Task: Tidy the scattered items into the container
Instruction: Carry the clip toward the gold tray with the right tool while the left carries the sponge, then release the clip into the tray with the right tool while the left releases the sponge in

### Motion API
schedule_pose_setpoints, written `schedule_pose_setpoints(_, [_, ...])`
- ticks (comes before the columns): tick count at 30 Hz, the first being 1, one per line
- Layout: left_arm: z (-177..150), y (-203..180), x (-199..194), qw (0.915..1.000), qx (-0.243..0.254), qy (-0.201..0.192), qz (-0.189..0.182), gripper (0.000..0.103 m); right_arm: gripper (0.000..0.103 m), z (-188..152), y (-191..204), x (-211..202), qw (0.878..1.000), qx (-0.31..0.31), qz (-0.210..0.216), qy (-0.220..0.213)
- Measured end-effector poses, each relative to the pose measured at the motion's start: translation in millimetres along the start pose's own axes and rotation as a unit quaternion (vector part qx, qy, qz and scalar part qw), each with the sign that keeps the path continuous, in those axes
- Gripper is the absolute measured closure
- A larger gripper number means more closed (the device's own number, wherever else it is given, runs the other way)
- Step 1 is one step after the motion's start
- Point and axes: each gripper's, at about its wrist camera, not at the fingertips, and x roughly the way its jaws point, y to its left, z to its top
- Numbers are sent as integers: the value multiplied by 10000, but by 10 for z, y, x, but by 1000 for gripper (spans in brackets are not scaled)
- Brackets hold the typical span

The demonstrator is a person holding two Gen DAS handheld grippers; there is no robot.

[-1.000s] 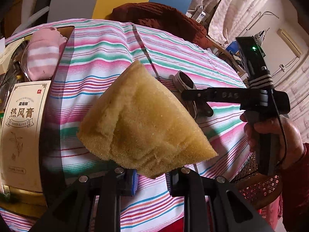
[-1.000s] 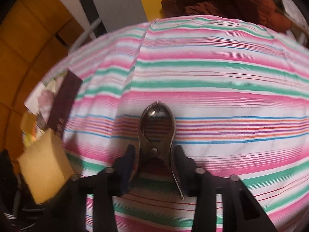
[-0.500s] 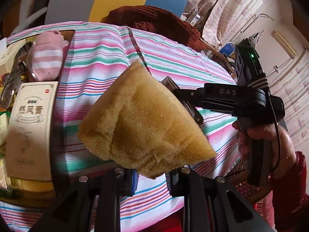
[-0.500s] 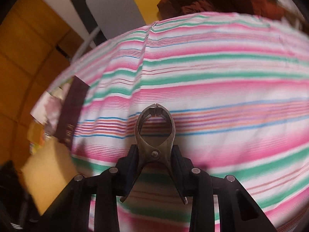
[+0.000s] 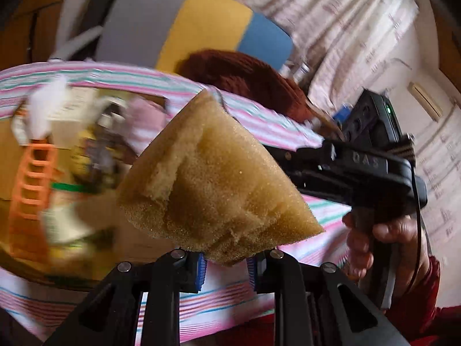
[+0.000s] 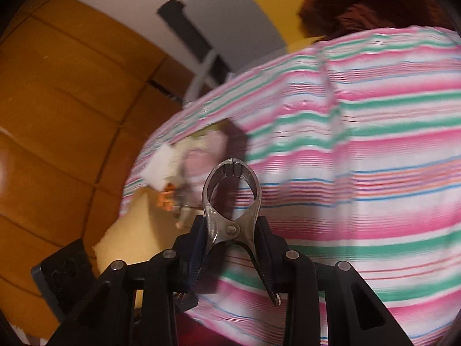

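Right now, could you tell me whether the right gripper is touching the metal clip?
Touching: the right wrist view shows the right gripper clamping the metal clip between its pads.

Sponge (image 5: 219,178) is coarse, porous yellow foam; the clip (image 6: 232,201) is shiny bare metal; the cloth (image 6: 374,173) is soft, matt striped fabric; fingers (image 6: 266,245) matt black plastic

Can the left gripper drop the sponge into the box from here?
Probably yes. The left gripper holds the sponge clear above the striped cloth, and nothing stands between it and the open box.
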Motion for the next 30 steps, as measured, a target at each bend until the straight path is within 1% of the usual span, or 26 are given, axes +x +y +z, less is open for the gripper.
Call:
schedule_pose_setpoints(4, [48, 382, -268, 9987, -283, -239, 358, 81, 67, 76, 393, 317, 9992, -198, 274, 204])
schedule_pose_setpoints(7, [70, 707, -393, 9963, -522, -280, 622, 81, 67, 111, 663, 587, 9976, -273, 495, 407])
schedule_pose_setpoints(10, [85, 997, -377, 9937, -656, -128, 898, 81, 67, 138, 924, 874, 9959, -484, 514, 560])
schedule_pose_setpoints(12, [88, 1176, -328, 9922, -742, -16, 1005, 81, 67, 127, 1050, 1051, 9950, -546, 502, 665])
schedule_pose_setpoints(14, [64, 1351, -283, 9888, -844, 91, 1229, 81, 67, 114, 1144, 1225, 9941, -580, 492, 770])
schedule_pose_setpoints(16, [45, 1447, -249, 9888, -863, 117, 1212, 79, 67, 105, 1211, 1381, 9938, -637, 383, 830])
schedule_pose_setpoints(18, [64, 1474, -255, 9881, -911, 132, 1235, 79, 67, 95, 1280, 1501, 9933, -773, 214, 837])
schedule_pose_setpoints(19, [75, 1473, -236, 9881, -850, 184, 1267, 79, 66, 88, 1298, 1554, 9929, -824, 125, 852])
schedule_pose_setpoints(20, [52, 1445, -238, 9873, -829, 221, 1334, 74, 65, 83, 1308, 1599, 9928, -824, 92, 861])
schedule_pose_setpoints(21, [45, 1444, -225, 9850, -840, 284, 1480, 71, 65, 74, 1314, 1623, 9928, -818, 98, 871])
schedule_pose_setpoints(22, [28, 1449, -219, 9828, -900, 335, 1577, 65, 65, 64, 1342, 1664, 9924, -841, 141, 883])
schedule_pose_setpoints(23, [34, 1444, -225, 9824, -950, 330, 1574, 63, 60, 67, 1353, 1676, 9923, -864, 138, 874])
schedule_pose_setpoints(24, [16, 1449, -243, 9828, -1031, 282, 1508, 62, 57, 111, 1346, 1687, 9924, -876, 131, 849])
schedule_pose_setpoints(25, [0, 1446, -265, 9830, -1113, 231, 1445, 58, 54, 102, 1370, 1670, 9925, -919, 150, 797])
schedule_pose_setpoints(26, [-12, 1443, -281, 9825, -1171, 198, 1437, 54, 54, 92, 1393, 1654, 9922, -978, 158, 750])
schedule_pose_setpoints(30, [-109, 1380, -387, 9797, -1261, 24, 1559, 54, 53, 23, 1389, 1477, 9922, -1129, 86, 527])
